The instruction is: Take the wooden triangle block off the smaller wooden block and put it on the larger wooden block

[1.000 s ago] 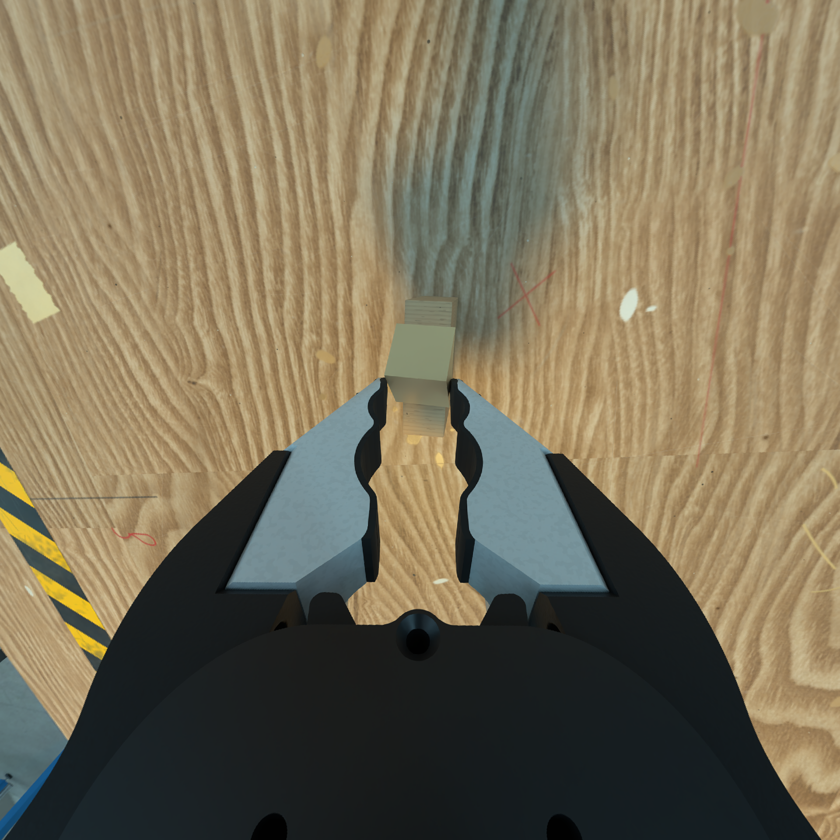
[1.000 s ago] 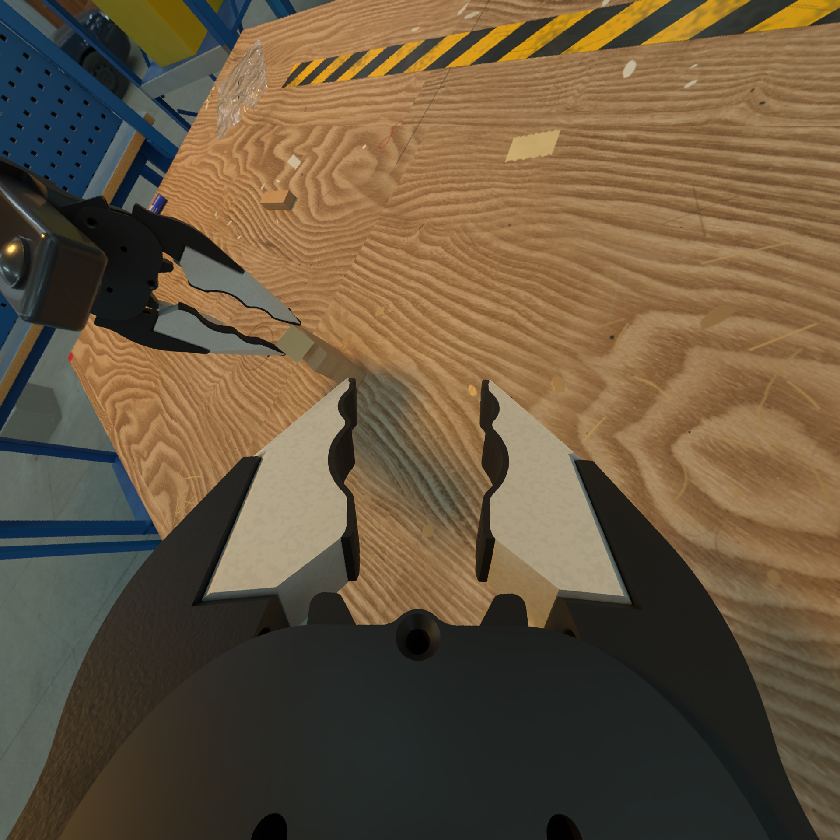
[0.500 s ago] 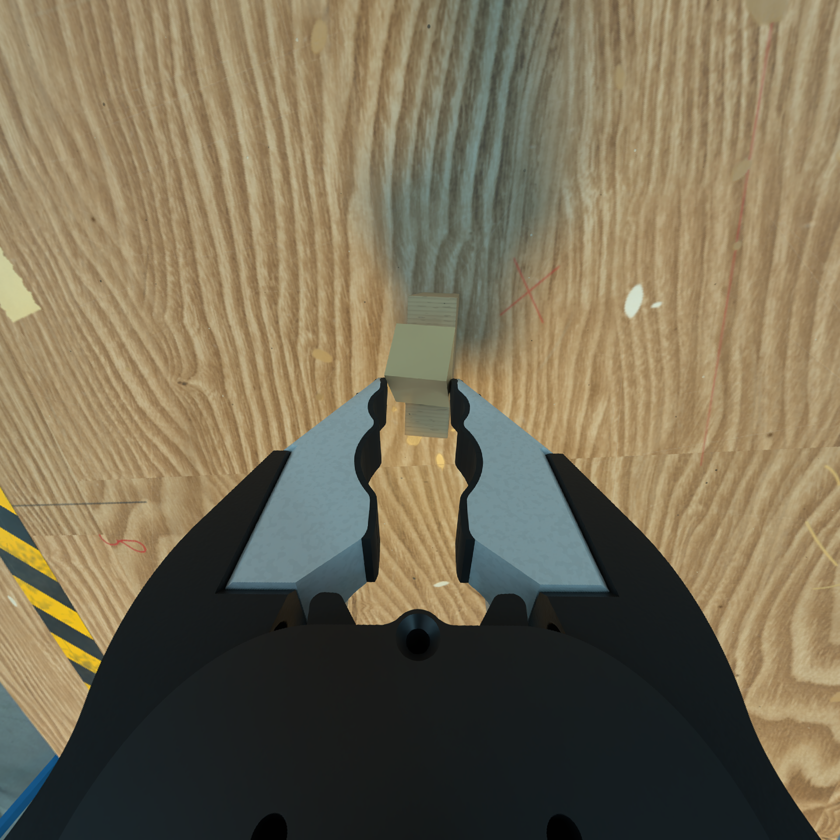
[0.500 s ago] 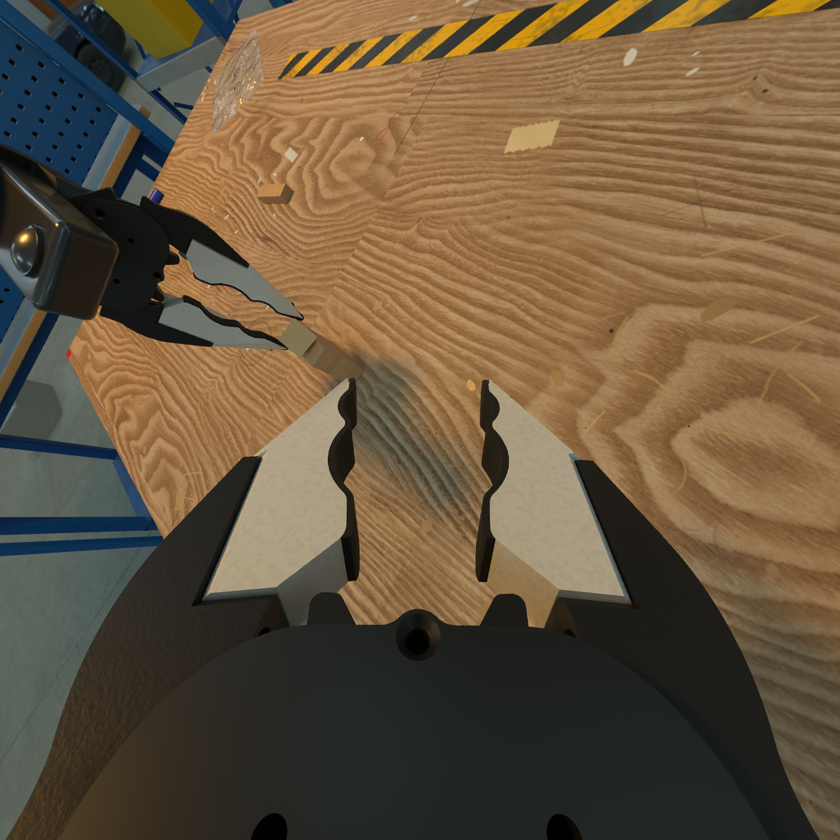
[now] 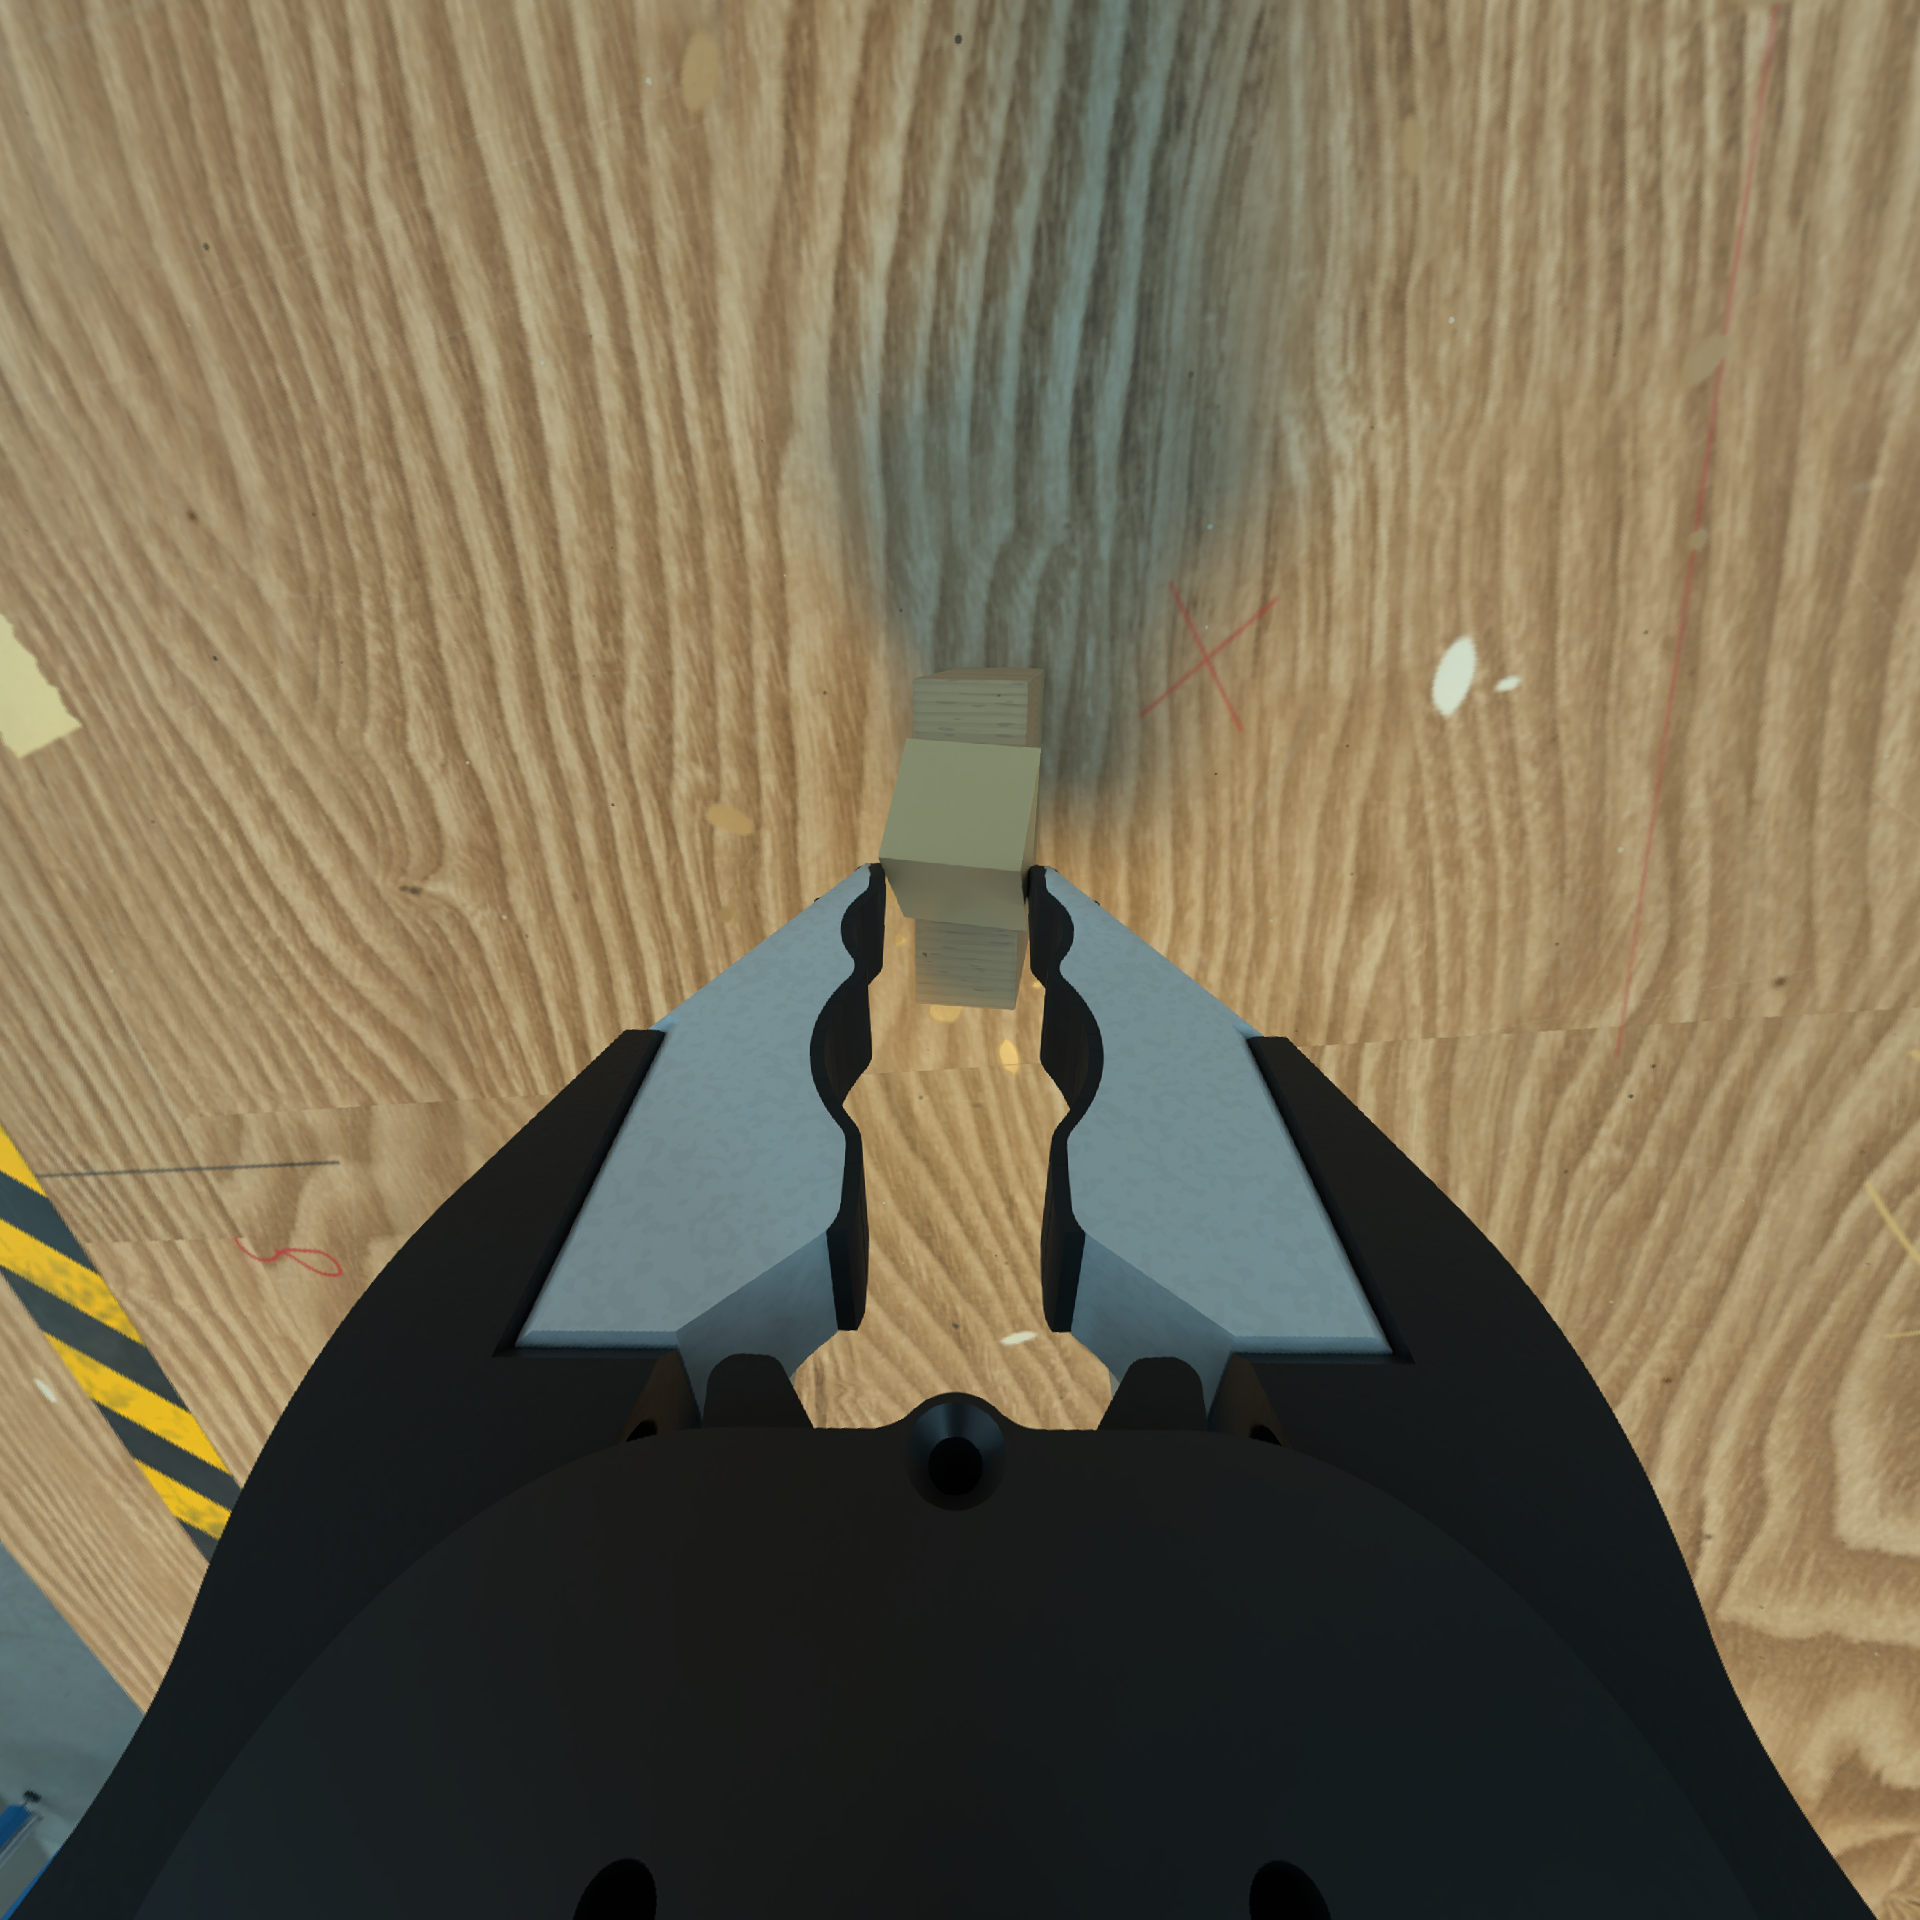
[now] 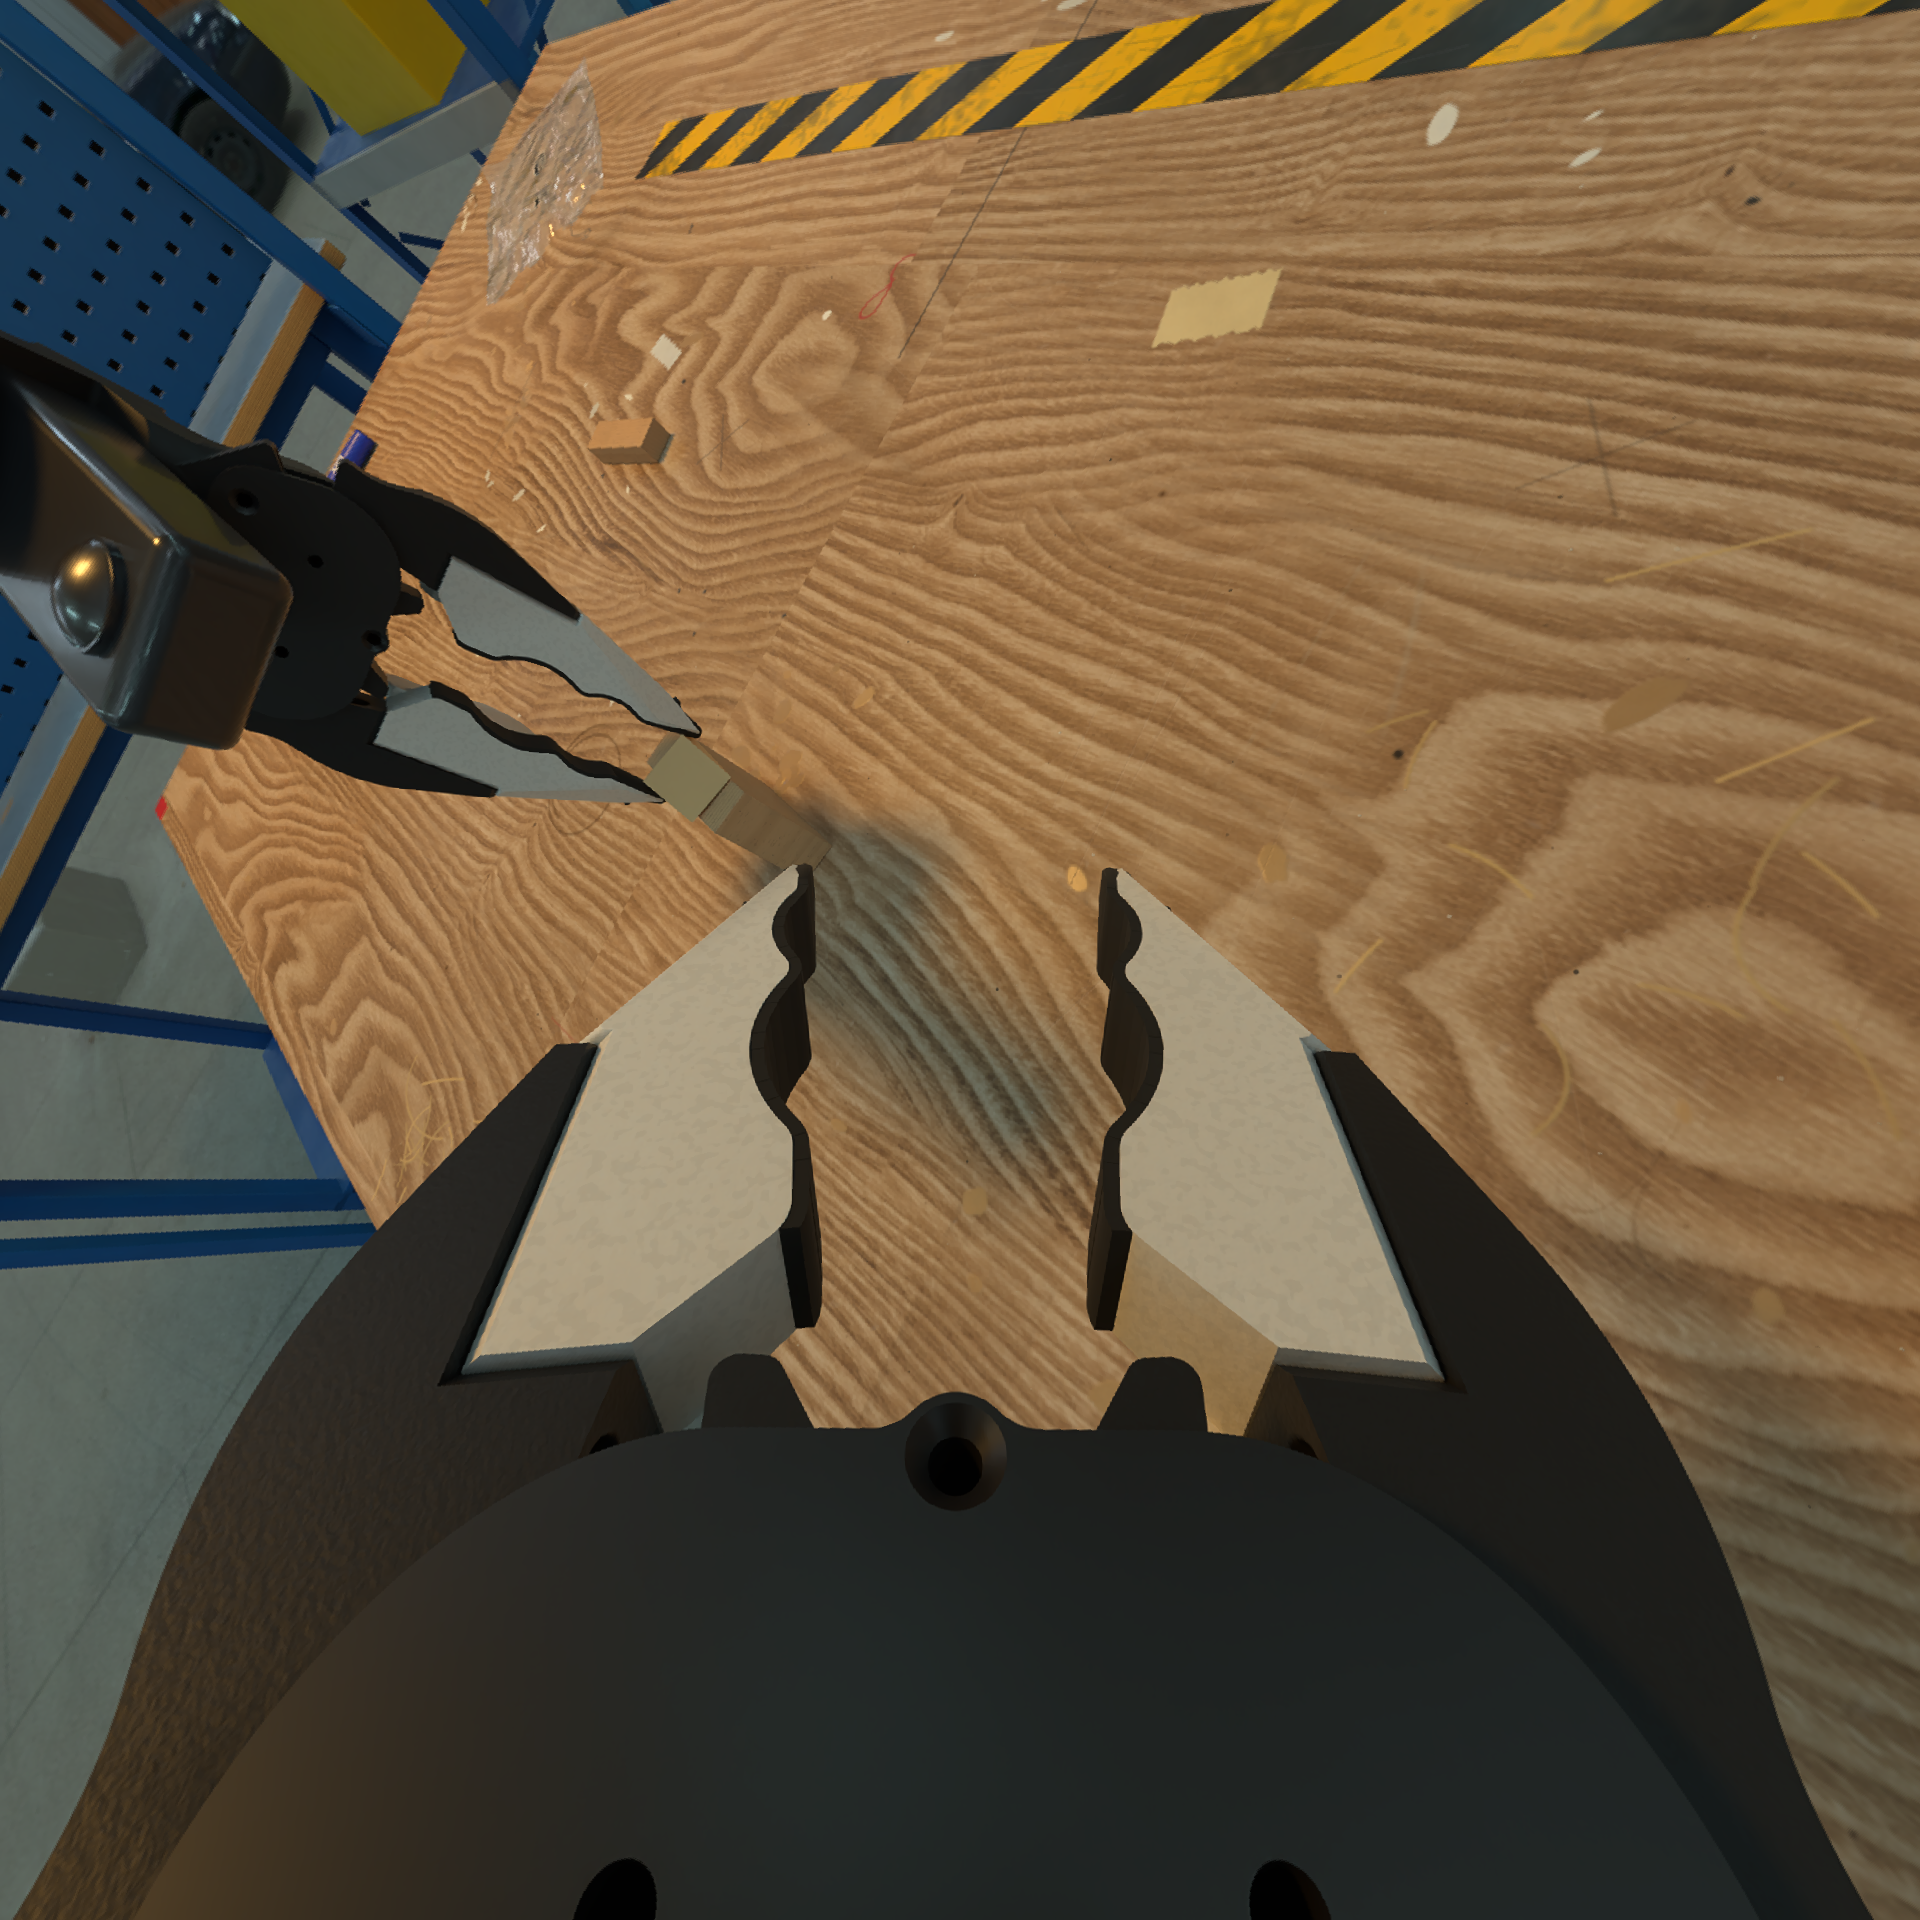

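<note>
Left gripper (image 5: 958, 883) pinches the pale wooden triangle block (image 5: 961, 821) at its fingertips, block raised over the bench (image 5: 416, 520) near the left edge, directly above a grained wooden block (image 5: 966, 961); which block this is, smaller or larger, cannot be told. Held high, presumably to clear it for transfer. A small loose wooden block (image 6: 627, 441) lies toward the far left corner. Right gripper (image 6: 954, 883) hovers empty, fingers spread, likely on standby. Against the frame a second ago: grip unchanged; in the right wrist view, the left gripper appears higher.
</note>
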